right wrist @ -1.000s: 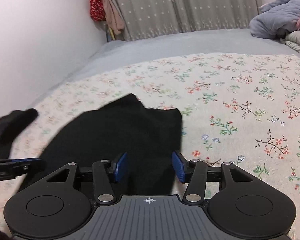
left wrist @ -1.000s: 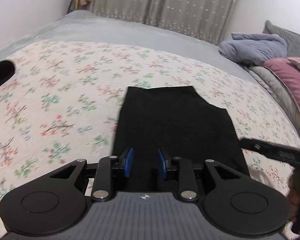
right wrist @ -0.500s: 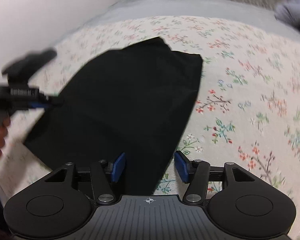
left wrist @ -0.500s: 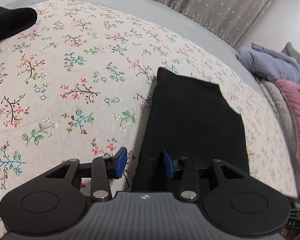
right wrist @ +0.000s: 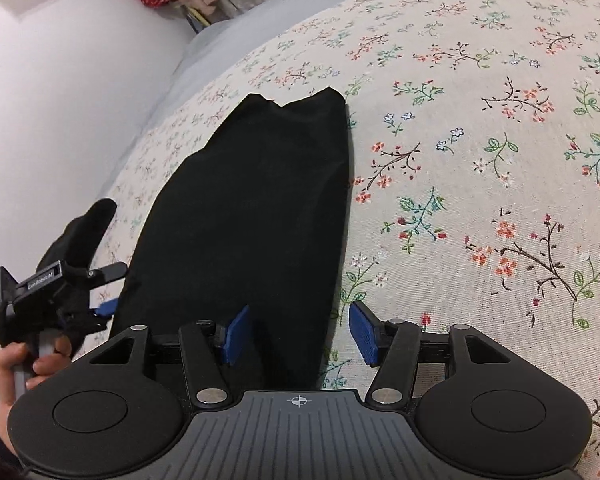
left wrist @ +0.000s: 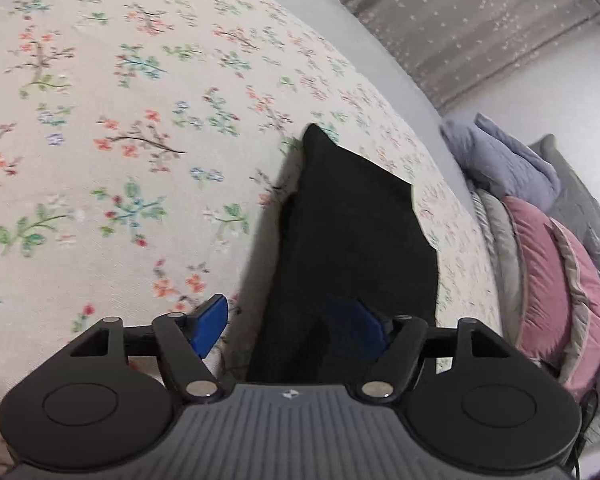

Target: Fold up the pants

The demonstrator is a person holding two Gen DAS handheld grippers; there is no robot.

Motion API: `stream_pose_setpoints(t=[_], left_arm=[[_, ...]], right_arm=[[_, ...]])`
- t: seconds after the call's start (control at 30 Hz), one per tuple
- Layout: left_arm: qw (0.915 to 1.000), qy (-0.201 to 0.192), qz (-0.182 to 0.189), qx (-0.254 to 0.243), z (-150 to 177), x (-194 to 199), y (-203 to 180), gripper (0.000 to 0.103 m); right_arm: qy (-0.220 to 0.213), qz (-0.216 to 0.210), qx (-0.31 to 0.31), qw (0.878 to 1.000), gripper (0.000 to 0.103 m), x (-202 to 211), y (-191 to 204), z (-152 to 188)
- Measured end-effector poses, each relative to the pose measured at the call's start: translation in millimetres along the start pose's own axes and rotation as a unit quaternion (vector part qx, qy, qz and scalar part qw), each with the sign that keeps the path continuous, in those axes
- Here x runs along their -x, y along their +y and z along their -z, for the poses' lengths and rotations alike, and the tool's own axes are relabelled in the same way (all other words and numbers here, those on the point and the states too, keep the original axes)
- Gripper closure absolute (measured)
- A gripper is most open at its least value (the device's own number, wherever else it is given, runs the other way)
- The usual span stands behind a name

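Observation:
Black pants lie folded into a flat oblong on the floral bedspread. My left gripper hangs over their near left corner. Its jaws are opening: one blue pad stands over the bedspread and the other over the black cloth, neither pressing on it. In the right wrist view the pants stretch away from me. My right gripper stands open astride their near right edge, the left pad over the cloth and the right pad over the bedspread. The left gripper shows at the pants' left side, held by a hand.
A second black garment lies just beyond the left gripper, near the white wall. A pink pillow, grey pillows and a blue-grey blanket pile up at the bed's right end. Grey curtains hang behind the bed.
Both grippers came down closer to the pants' near end and rolled. The left one slid to the left edge and its jaws spread much wider. The right one now straddles the right edge.

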State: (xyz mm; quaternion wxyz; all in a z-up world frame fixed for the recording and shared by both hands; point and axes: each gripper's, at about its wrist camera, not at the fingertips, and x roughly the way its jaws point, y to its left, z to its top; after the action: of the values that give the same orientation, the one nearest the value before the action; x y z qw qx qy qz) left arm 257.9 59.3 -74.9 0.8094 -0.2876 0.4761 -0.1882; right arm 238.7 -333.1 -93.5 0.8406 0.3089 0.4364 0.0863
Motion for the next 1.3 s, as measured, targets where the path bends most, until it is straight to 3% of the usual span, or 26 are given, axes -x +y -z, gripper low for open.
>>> stream_pose_setpoints(t=[0.27, 0.4, 0.53, 0.63, 0.7, 0.77, 0.83, 1.0, 1.13, 1.2, 1.3], left_arm=[[0.9994, 0.012, 0.029, -0.012, -0.7, -23.7, 1.4, 0.028], [0.999, 0.02, 0.034, -0.018, -1.3, -30.7, -4.4, 0.028], [0.9983, 0.023, 0.022, -0.049, 1.3, -38.7, -17.3, 0.019], [0.9978, 0.018, 0.003, -0.063, 4.0, -41.7, -25.7, 0.02], [0.9977, 0.014, -0.006, -0.066, 4.6, -42.4, -27.7, 0.027], [0.9979, 0.01, -0.013, -0.063, 3.7, -42.7, -26.4, 0.042], [0.9984, 0.008, -0.009, -0.055, 1.6, -42.9, -23.4, 0.046], [0.9983, 0.014, -0.006, -0.057, -0.8, -46.6, -21.8, 0.046], [0.9991, 0.024, 0.016, -0.033, -5.9, -47.9, -14.6, 0.038], [0.9985, 0.015, -0.006, -0.053, -2.1, -48.3, -22.5, 0.045], [0.9968, -0.001, -0.025, -0.076, 2.6, -45.4, -31.9, 0.059]], right_arm=[[-0.038, -0.06, -0.081, 0.994, 0.049, -15.3, -24.7, -3.1], [-0.052, -0.061, -0.071, 0.994, 0.049, -20.3, -21.3, -3.7], [-0.063, -0.066, -0.076, 0.993, 0.049, -23.3, -22.1, -3.7], [-0.069, -0.071, -0.078, 0.992, 0.049, -27.8, -21.8, -5.0], [-0.074, -0.073, -0.076, 0.992, 0.049, -27.9, -20.3, -3.3], [-0.075, -0.068, -0.07, 0.992, 0.05, -29.4, -16.1, -3.1], [-0.075, -0.065, -0.069, 0.993, 0.055, -30.3, -13.5, -3.6], [-0.076, -0.071, -0.086, 0.991, 0.059, -32.3, -18.8, -4.0], [-0.077, -0.073, -0.092, 0.99, 0.061, -32.2, -22.4, -3.9], [-0.078, -0.068, -0.082, 0.991, 0.061, -32.1, -19.7, -3.8], [-0.083, -0.035, -0.048, 0.995, 0.08, -29.9, -8.1, -5.2]])
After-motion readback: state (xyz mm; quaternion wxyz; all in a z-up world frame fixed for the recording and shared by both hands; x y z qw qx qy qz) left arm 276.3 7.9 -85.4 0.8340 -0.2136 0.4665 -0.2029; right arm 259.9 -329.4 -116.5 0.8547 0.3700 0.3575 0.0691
